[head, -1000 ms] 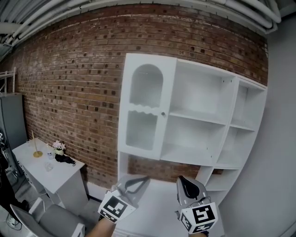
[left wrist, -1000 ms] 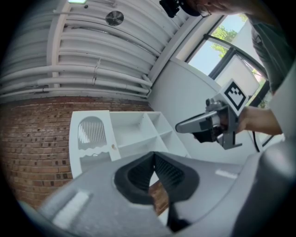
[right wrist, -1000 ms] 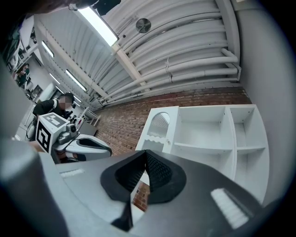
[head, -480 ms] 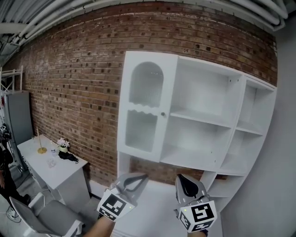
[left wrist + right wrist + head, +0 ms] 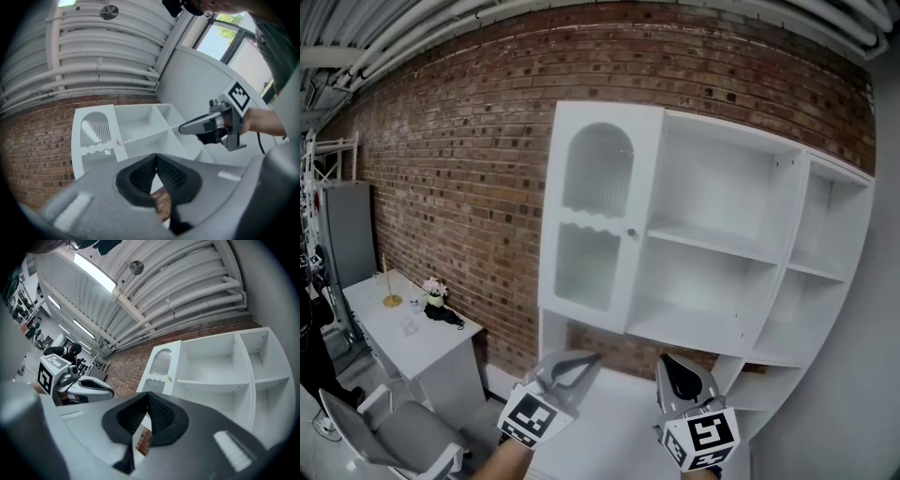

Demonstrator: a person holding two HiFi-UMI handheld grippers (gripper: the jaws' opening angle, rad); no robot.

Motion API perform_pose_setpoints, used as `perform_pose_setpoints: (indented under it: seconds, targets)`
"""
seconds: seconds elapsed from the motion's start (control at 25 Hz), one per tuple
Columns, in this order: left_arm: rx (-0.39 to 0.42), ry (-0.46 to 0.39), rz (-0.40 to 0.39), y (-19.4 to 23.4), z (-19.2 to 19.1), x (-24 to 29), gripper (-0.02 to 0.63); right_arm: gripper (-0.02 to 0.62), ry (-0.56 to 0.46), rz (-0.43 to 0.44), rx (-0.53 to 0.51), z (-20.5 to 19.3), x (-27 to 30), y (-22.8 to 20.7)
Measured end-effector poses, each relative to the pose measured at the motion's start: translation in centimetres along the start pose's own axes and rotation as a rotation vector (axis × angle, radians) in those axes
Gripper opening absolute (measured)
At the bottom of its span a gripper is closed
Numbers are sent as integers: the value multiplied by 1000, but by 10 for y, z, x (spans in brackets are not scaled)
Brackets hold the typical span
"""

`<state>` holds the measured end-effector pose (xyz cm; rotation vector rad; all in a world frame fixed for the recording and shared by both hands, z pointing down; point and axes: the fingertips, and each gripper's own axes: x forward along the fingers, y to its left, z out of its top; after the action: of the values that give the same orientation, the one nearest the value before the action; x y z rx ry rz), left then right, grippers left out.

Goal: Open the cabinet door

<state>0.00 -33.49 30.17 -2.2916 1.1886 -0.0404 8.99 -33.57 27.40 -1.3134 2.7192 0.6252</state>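
The white cabinet (image 5: 705, 247) fills the centre and right of the head view, and its single door (image 5: 598, 220) covers the left column, shut flat against the frame. Both tools sit at the bottom edge, well apart from it: the left gripper (image 5: 592, 358) and the right gripper (image 5: 667, 362) each have their jaws pinched together at the tips with nothing between them. To do this step well, one tool probably needs to rise towards the door's right edge and spread its jaws before it arrives. It should then close on the small knob (image 5: 630, 231) halfway up that edge. With the knob on the right, the hinges are likely on the left, so the pull should follow an arc outward and to the left, not straight back.

The brick wall (image 5: 459, 169) behind is rough, dark red and mortar-lined. The cabinet looks like smooth, matt painted board with square open shelves. The door has an arched upper panel of ribbed, translucent material, a scalloped rail below it, and a plainer lower panel. A white side table (image 5: 412, 342) stands at lower left. The knob is round, pale and very small, which leaves little to grip.
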Motion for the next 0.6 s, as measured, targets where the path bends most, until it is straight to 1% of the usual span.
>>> perform_pose_setpoints:
  seconds: [0.12, 0.44, 0.6]
  targets:
    - [-1, -5, -4, 10, -5, 10, 0, 5, 3, -9, -1, -2, 11, -6]
    - [4, -28, -63, 32, -15, 37, 0, 5, 15, -54, -12, -8, 39, -17]
    - [3, -42, -78, 48, -20, 43, 0, 5, 20, -71, -15, -11, 56, -15]
